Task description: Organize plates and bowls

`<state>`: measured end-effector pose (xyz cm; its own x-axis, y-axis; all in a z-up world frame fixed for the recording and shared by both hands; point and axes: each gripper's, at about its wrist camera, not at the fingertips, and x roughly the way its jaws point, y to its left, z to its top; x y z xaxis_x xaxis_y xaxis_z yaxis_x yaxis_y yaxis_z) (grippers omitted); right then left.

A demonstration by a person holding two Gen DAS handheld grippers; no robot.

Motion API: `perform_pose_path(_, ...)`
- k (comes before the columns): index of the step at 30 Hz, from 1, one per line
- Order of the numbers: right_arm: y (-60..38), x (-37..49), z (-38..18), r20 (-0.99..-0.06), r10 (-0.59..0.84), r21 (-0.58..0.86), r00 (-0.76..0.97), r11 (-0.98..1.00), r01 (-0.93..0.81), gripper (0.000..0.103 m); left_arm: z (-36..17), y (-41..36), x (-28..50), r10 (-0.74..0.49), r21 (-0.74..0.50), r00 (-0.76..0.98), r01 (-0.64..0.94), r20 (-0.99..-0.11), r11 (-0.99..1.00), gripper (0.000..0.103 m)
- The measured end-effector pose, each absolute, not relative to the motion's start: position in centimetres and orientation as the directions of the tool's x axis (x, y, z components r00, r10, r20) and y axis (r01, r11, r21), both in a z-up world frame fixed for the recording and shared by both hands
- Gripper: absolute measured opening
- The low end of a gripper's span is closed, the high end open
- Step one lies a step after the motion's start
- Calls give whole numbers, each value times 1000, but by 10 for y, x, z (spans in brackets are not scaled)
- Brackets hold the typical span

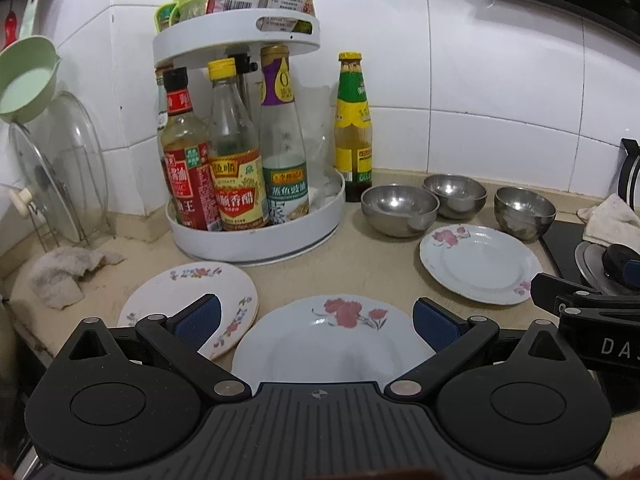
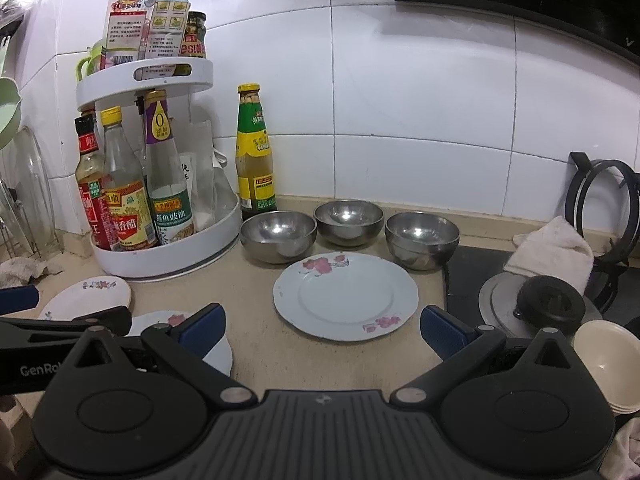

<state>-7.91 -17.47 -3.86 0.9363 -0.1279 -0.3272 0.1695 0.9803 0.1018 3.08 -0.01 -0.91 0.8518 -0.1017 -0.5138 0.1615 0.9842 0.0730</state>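
Observation:
Three floral plates lie on the beige counter. In the left wrist view a cream plate (image 1: 192, 300) is at the left, a pale blue plate (image 1: 332, 340) lies right under my open left gripper (image 1: 316, 324), and another pale blue plate (image 1: 480, 264) is at the right. Three steel bowls (image 1: 400, 210) (image 1: 455, 195) (image 1: 524, 212) stand behind it. In the right wrist view my right gripper (image 2: 322, 330) is open and empty, just in front of the right plate (image 2: 346, 296), with the bowls (image 2: 278, 236) (image 2: 348, 222) (image 2: 422, 240) beyond.
A white two-tier turntable (image 1: 256, 236) of sauce bottles stands at the back left, a green-labelled bottle (image 1: 353, 128) beside it. Rags (image 1: 64, 272) (image 2: 552, 250), glass lids on a rack (image 1: 60, 168), a stove with a pot lid (image 2: 540, 308) and stacked cream bowls (image 2: 608, 364) are around.

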Motion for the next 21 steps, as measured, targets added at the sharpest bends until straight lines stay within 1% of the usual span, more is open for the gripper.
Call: perform_pose_path(21, -156, -71, -49, -387, -32, 80, 921, 995, 68, 102, -24, 21, 21, -12, 80, 817, 71, -577, 994, 102)
